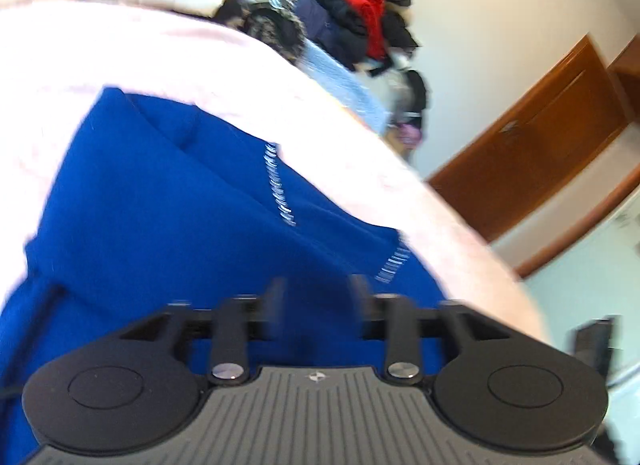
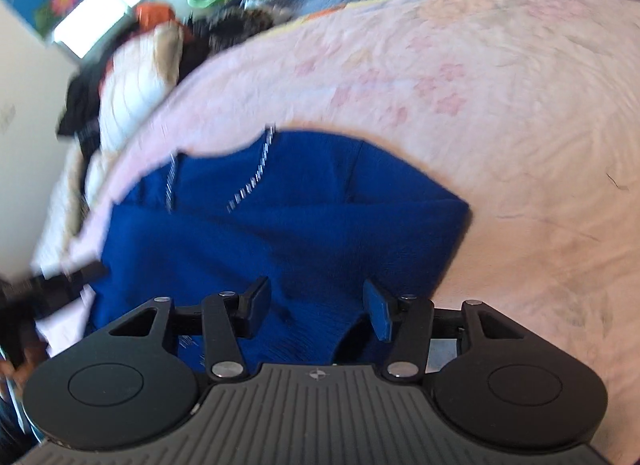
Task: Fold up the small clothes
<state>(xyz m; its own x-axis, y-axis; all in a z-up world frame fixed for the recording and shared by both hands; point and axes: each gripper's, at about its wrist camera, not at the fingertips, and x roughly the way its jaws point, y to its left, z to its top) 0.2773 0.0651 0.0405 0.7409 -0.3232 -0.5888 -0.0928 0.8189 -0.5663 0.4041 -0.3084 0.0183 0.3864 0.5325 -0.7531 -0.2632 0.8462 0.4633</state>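
Blue knit fabric fills the middle of both wrist views: 1 blue garment (image 1: 168, 209) lies crumpled on a pale pink bedspread (image 1: 132, 53), with 2 short rows of white stitching visible across it.

In the left wrist view the left gripper (image 1: 318, 289) hangs just above the garment, its 2 fingers (image 1: 276, 293) blurred and standing apart with only blue cloth seen behind the gap. Nothing is pinched between them, and the pads do not press on the fabric.

In the right wrist view the right gripper (image 2: 316, 301) also sits over the blue garment (image 2: 280, 225), near its lower edge. Its 2 fingers (image 2: 256, 305) are parted about halfway. A fold of the blue knit rises up between them, but neither pad is closed against it; whether the right-hand pad brushes the cloth cannot be told.

The garment rests toward the near side of the pink bedspread (image 2: 500, 105), which shows a faint floral print. At the left edge of the right wrist view, 1 dark blurred shape, most likely the other gripper, sits beside the garment's edge.

Beyond the bed, 1 heap of clothes (image 1: 352, 13) with 1 red jacket on top stands against a pale wall, beside 1 brown wooden door (image 1: 532, 137).
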